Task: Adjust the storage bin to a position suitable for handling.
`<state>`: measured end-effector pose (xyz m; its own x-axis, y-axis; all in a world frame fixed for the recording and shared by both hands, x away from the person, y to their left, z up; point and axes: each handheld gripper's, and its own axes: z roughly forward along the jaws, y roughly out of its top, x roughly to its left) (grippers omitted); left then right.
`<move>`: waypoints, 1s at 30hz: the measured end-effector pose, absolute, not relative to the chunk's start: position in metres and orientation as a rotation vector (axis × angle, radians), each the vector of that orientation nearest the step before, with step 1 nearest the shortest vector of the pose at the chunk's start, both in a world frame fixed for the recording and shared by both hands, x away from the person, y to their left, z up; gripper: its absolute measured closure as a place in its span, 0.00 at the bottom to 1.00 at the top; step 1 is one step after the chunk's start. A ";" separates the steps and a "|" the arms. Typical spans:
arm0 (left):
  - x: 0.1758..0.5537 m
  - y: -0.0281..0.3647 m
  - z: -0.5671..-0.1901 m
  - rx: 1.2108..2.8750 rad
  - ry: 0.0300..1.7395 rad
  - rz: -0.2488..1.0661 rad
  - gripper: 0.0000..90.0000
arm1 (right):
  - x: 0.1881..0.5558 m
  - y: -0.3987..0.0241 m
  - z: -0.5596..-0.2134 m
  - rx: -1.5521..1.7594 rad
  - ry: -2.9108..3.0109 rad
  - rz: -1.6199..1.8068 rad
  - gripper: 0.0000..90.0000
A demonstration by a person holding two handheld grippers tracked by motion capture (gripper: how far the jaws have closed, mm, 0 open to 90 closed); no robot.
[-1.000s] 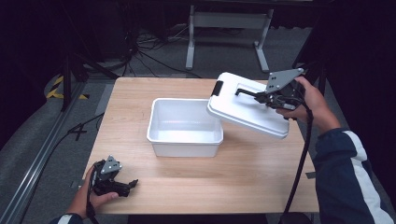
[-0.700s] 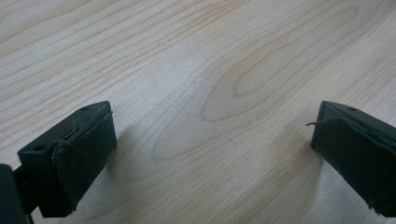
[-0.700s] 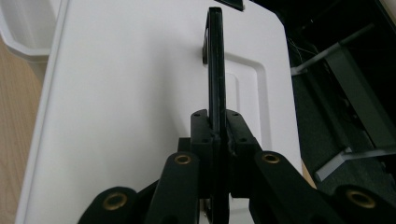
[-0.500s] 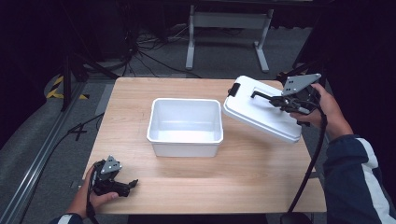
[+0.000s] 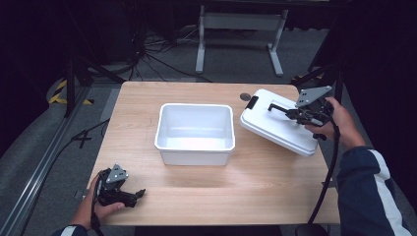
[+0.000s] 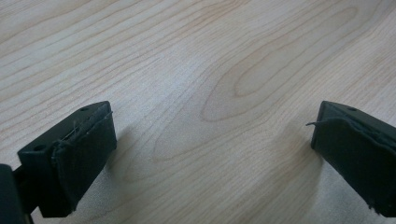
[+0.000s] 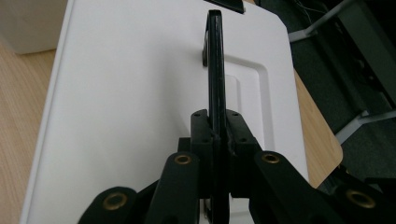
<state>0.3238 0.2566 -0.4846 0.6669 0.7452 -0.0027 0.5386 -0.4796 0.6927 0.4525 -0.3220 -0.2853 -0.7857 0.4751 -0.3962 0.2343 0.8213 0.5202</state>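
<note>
The right gripper (image 5: 284, 109) has its jaws clamped on the black handle (image 7: 215, 60) of a white plastic lid (image 5: 275, 129), and carries the lid tilted over the desk's right edge, toward the far right corner. The lid's low side looks close to the wood or touching it, which cannot be settled from the high view. In the right gripper view the thin handle runs straight up between the closed jaws. The lid looks light and stiff, a moulded plastic sheet with a rim, so it should keep its shape when held at one point, but its smooth surface offers no purchase; the handle in the recessed middle is the sensible place to hold it, and a grip there leaves the lid free to swing or tip about the bar, as its present slant suggests. The black latch (image 5: 252, 103) at its near-centre end is small and a poorer hold. The open white bin (image 5: 195, 149) it belongs to stands in the middle of the desk, well apart from the lid. The left gripper (image 5: 132, 193) rests at the near left corner of the desk (image 5: 255, 187), its jaws spread wide over bare wood with nothing between them.
</note>
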 end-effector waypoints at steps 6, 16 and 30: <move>0.324 0.257 -0.485 2.202 0.985 0.393 0.01 | 0.460 -0.321 -0.306 0.550 2.509 0.597 0.94; 0.324 0.257 -0.485 2.202 0.985 0.393 0.01 | 0.470 -0.315 -0.334 0.583 2.540 0.585 0.94; 0.324 0.257 -0.485 2.200 0.986 0.393 0.01 | 0.482 -0.303 -0.367 0.622 2.562 0.597 0.94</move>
<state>0.3239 0.2565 -0.4847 0.6667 0.7453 -0.0041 0.5384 -0.4778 0.6941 0.4820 -0.3034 -0.3667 -0.8044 0.5095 -0.3056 0.3220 0.8061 0.4965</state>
